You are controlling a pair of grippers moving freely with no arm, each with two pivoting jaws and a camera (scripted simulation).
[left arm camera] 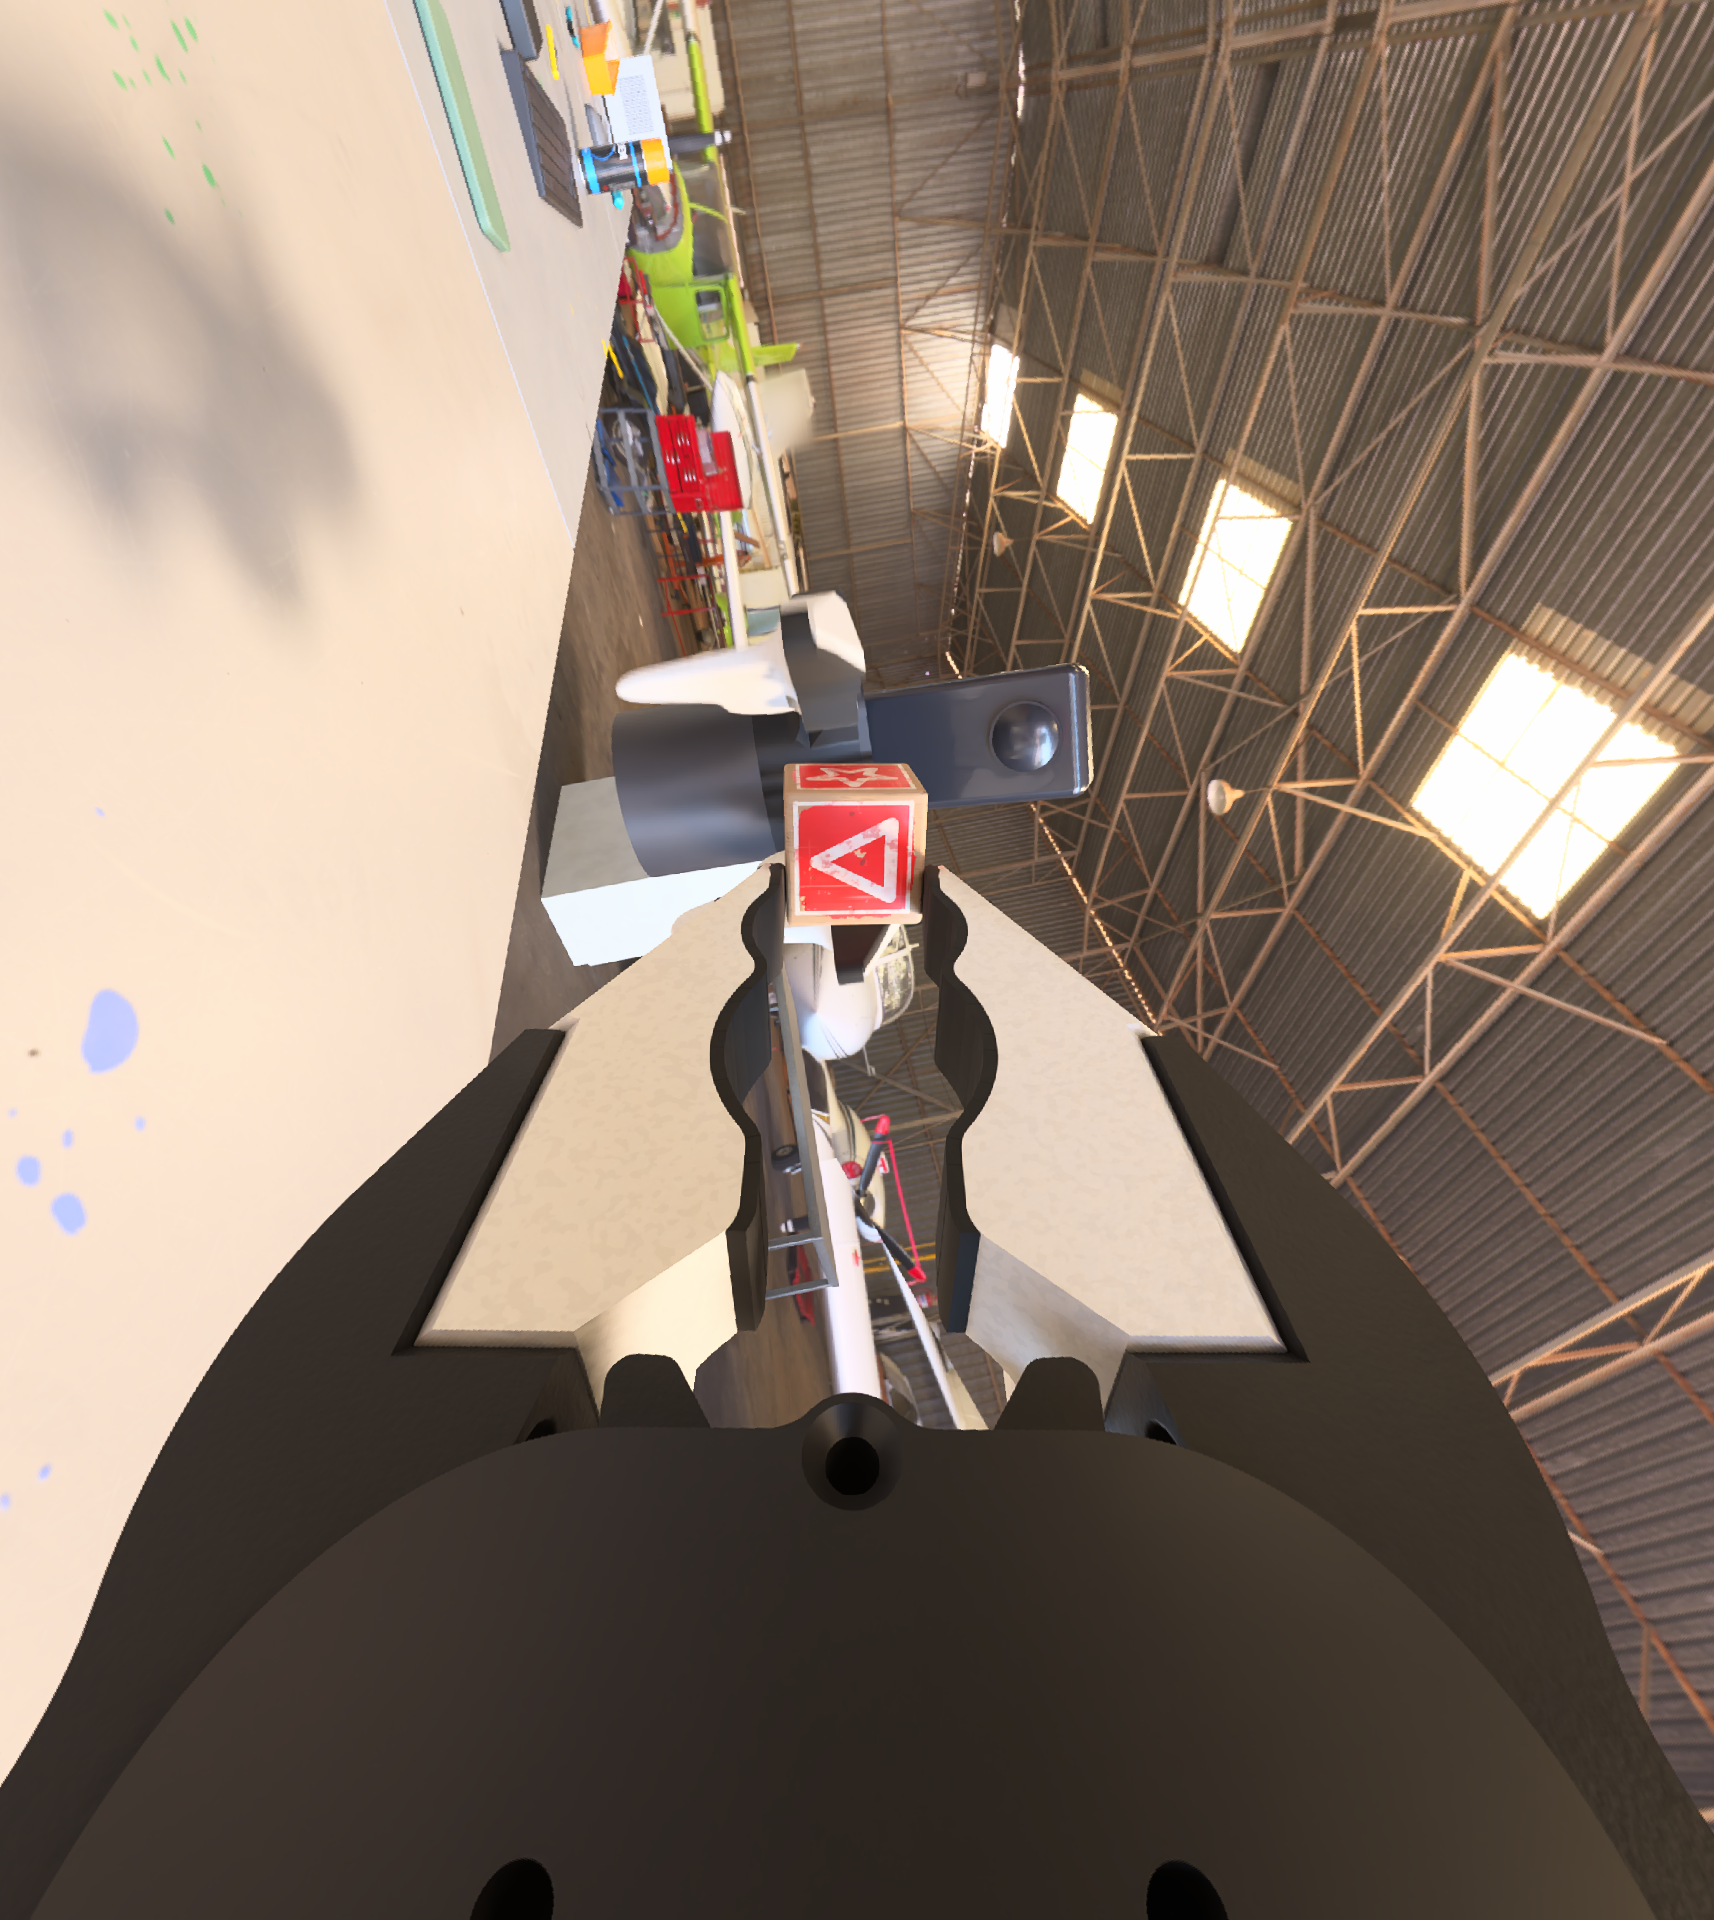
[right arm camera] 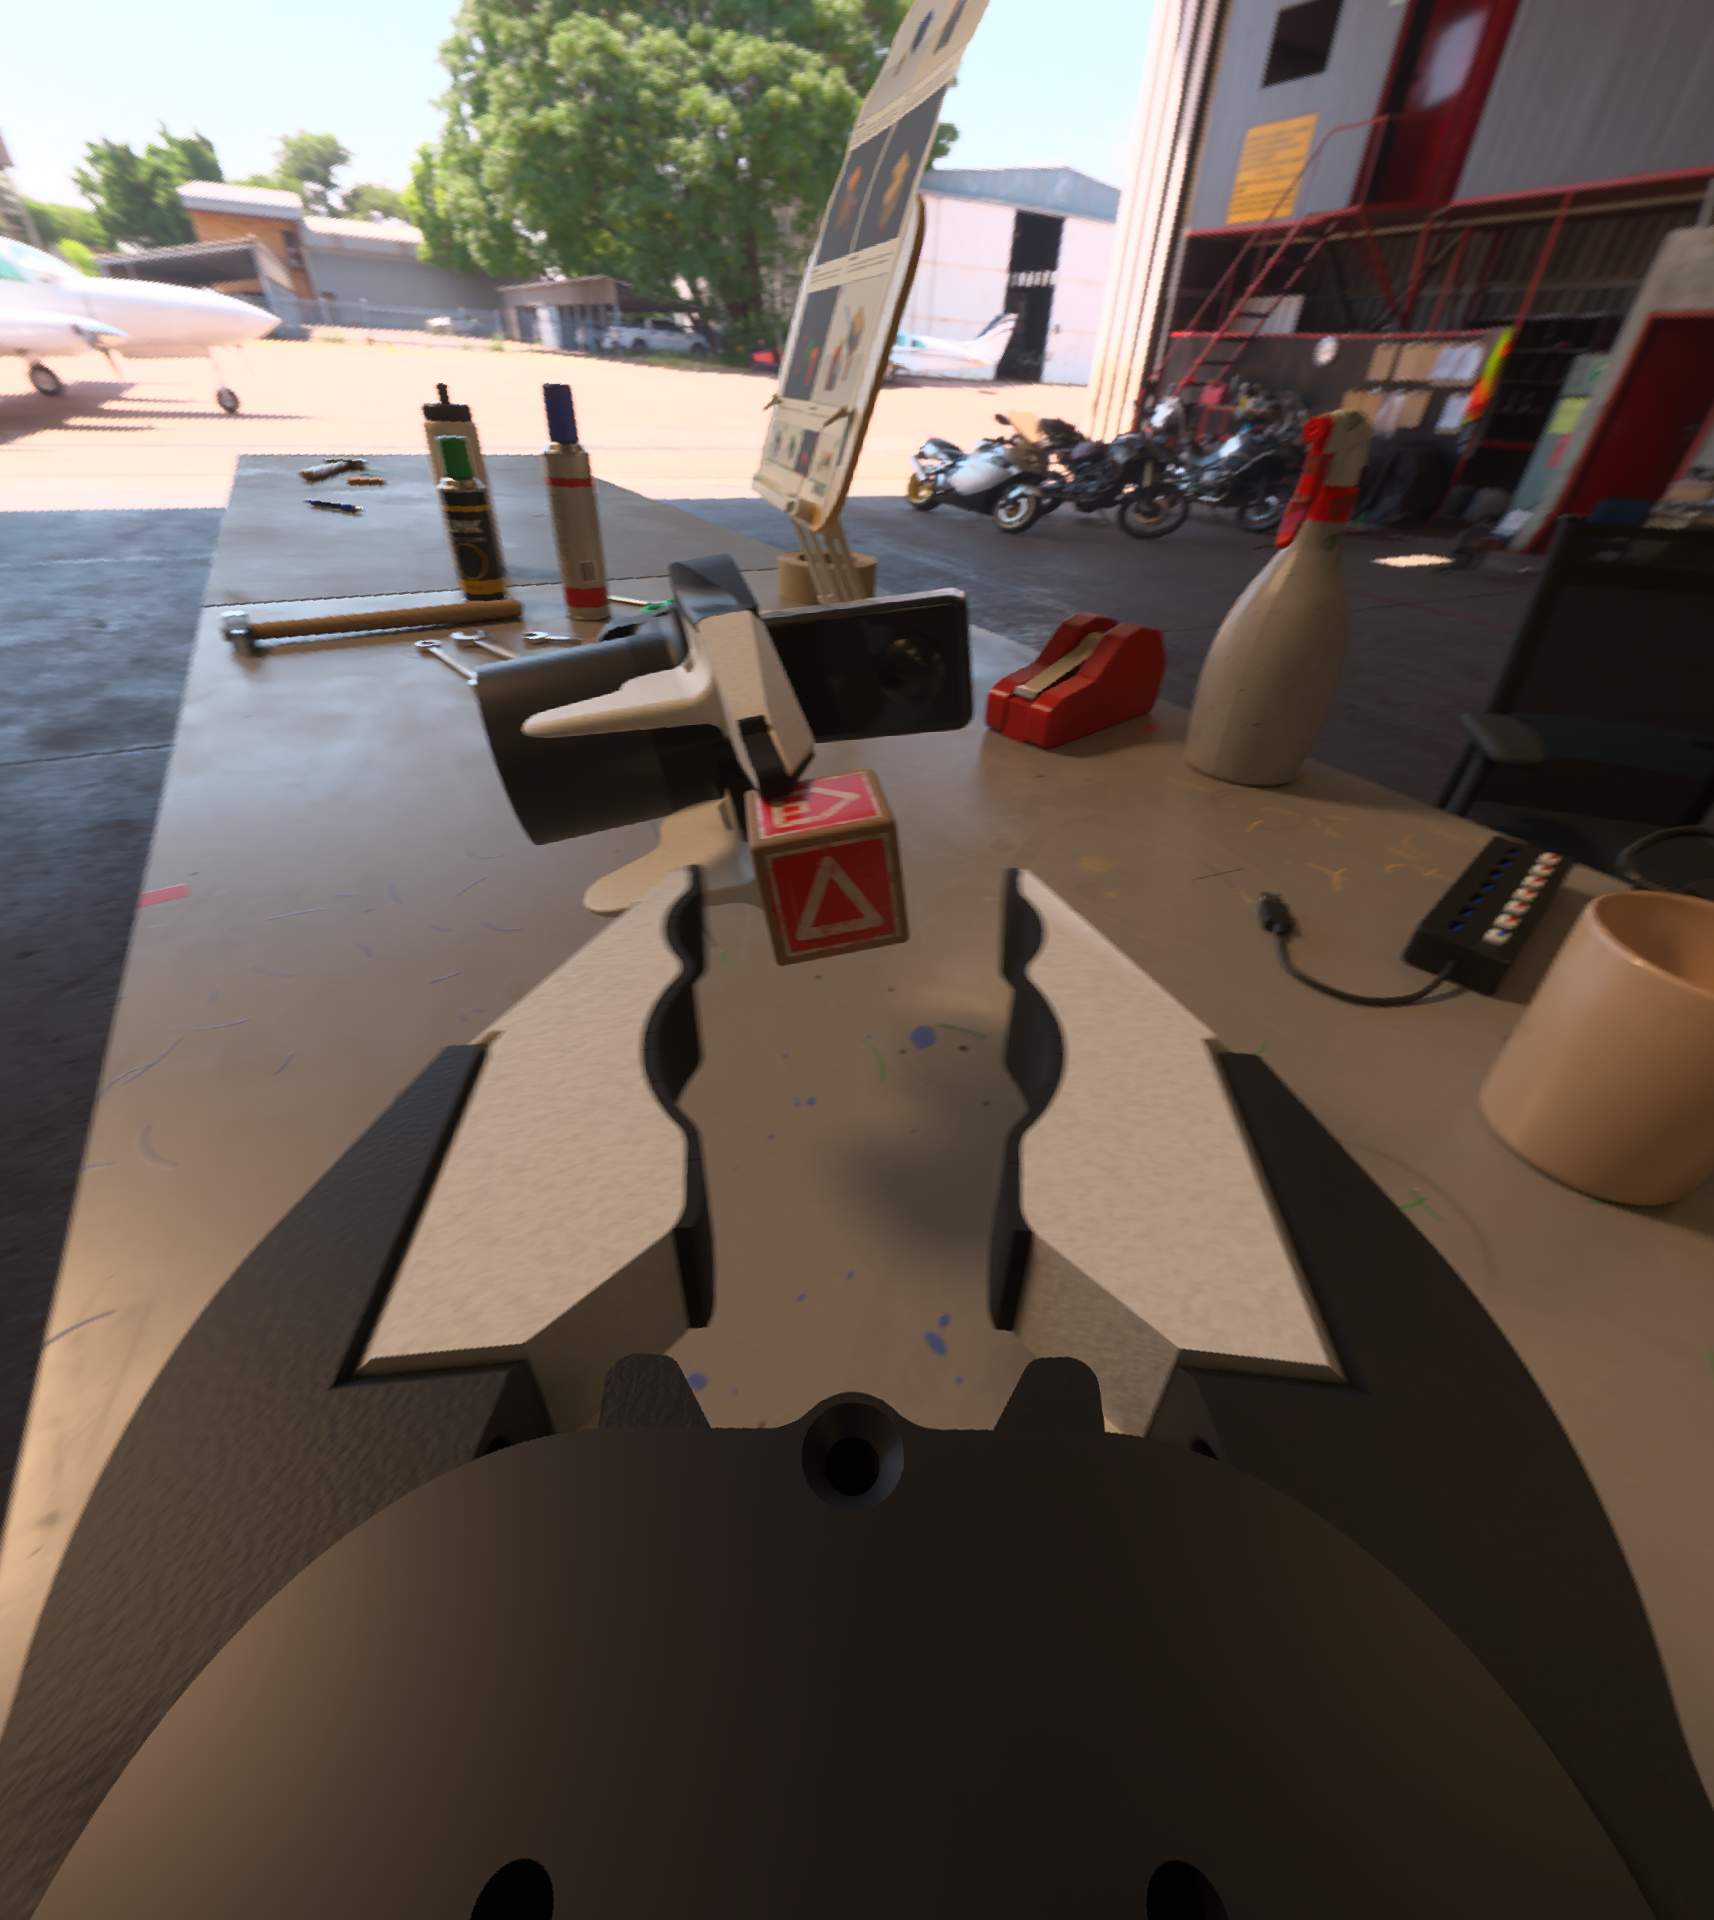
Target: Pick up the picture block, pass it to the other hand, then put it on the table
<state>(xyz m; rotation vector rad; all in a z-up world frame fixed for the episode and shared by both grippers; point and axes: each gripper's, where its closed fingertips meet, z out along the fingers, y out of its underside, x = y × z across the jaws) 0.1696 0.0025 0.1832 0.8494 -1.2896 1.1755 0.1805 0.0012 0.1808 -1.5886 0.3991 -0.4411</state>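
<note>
The picture block (left arm camera: 853, 847) is a small wooden cube with red faces and white shapes. My left gripper (left arm camera: 853, 883) is shut on it at the fingertips and holds it in the air above the table (right arm camera: 313, 935). In the right wrist view the block (right arm camera: 827, 868) hangs just in front of my right gripper (right arm camera: 853, 894), level with the gap between its fingertips. The right gripper is open wide, with neither finger on the block. The left gripper (right arm camera: 687, 707) shows beyond the block there. The right gripper's body (left arm camera: 832, 727) shows behind the block in the left wrist view.
A tan cup (right arm camera: 1653, 1049) and a black power strip (right arm camera: 1487, 904) lie to the right. A red tape dispenser (right arm camera: 1076, 681), a spray bottle (right arm camera: 1268, 665), a hammer (right arm camera: 375, 623), two cans (right arm camera: 468, 520) and a board on a stand (right arm camera: 863, 260) are farther back.
</note>
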